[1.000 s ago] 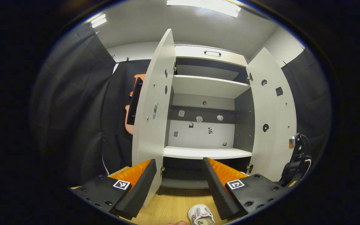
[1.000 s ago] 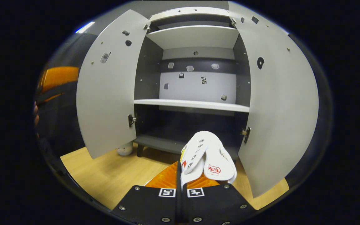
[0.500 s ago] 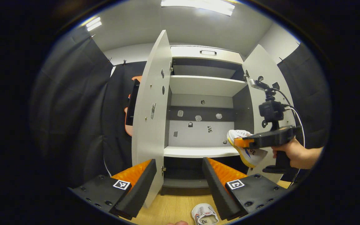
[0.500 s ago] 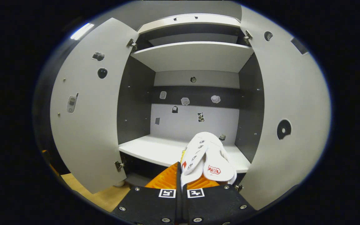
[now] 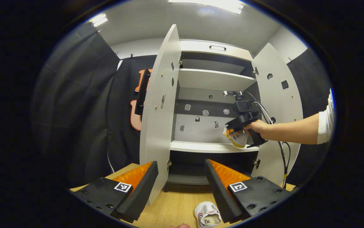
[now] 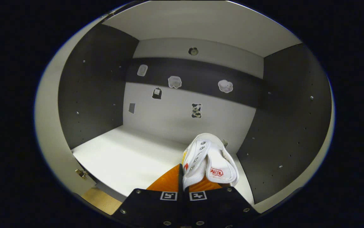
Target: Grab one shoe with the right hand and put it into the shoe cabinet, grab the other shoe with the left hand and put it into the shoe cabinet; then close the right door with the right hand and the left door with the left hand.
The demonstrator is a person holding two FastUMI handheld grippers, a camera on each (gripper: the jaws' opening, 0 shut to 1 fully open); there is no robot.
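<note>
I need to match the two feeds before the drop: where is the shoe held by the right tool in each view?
Left gripper view: the held shoe sits right of centre, just above the middle shelf, in the right tool.
Right gripper view: the same shoe is at bottom centre, pinched between that tool's fingers.
Shared landmark: the panda sticker on the cabinet's back wall.

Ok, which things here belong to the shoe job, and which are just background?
Job:
- shoe gripped by the right gripper, over the middle shelf
- second shoe on the floor, by the open left gripper
- shoe cabinet, left door, right door, both open

Background:
- stickers on the back panel
- ceiling light
</note>
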